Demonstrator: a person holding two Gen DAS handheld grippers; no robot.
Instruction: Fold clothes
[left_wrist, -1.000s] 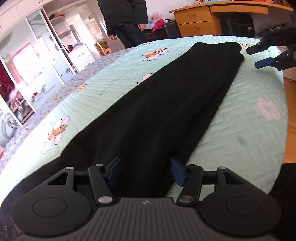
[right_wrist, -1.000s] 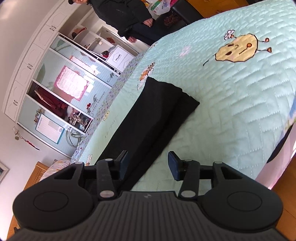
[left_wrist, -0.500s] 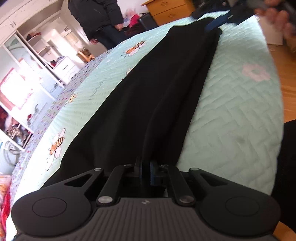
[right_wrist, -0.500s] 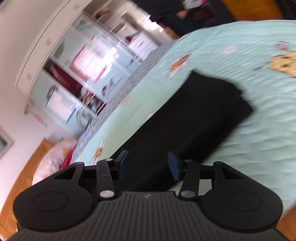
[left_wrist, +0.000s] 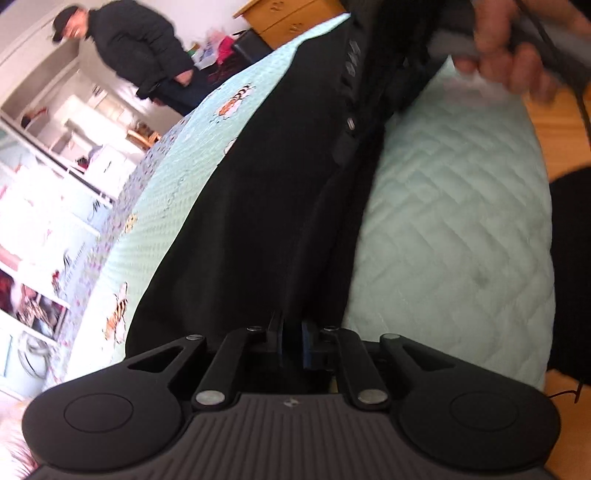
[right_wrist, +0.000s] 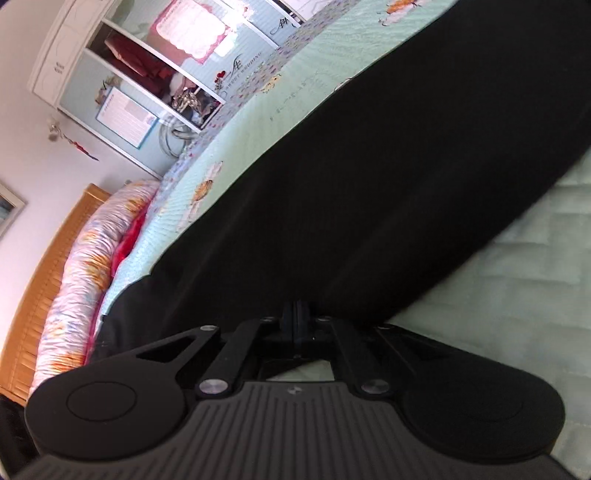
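Left gripper (left_wrist: 291, 332) was pinching the black trousers (left_wrist: 277, 192). Right gripper (right_wrist: 295, 317) had the other end clamped over the quilt (right_wrist: 517, 280).

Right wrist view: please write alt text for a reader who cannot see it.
The right gripper is shut on the near edge of a long black garment stretched across a pale green quilted bedspread. Behind the bed are a wooden headboard, a floral bolster and glass-fronted wardrobe doors.
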